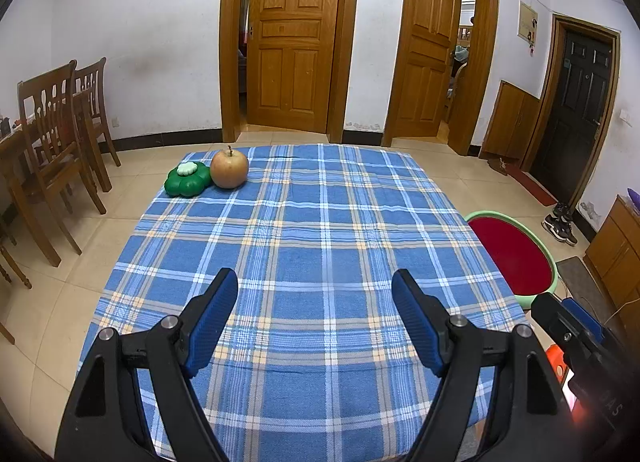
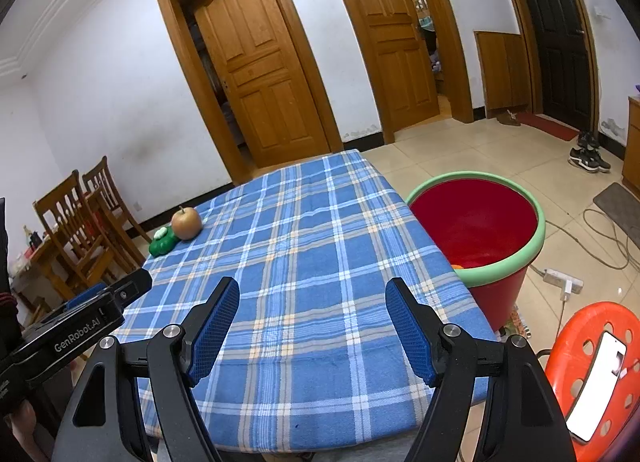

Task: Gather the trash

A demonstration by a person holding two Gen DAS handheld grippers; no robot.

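Trash bin (image 2: 480,221) sits right of my right tool (image 2: 312,326); both tools gape empty; I'd reach far-left for the apple (image 1: 229,168), gripping squarely.

A red bin (image 2: 476,221) with a pale green rim is seen standing upright off the table's right edge, at about 2 o'clock in the right wrist view; something orange (image 2: 457,266) is glimpsed inside at its near wall. A russet apple (image 1: 229,168), stem up, is touched by a green flower-shaped container (image 1: 187,179) at 11 o'clock in the left wrist view.
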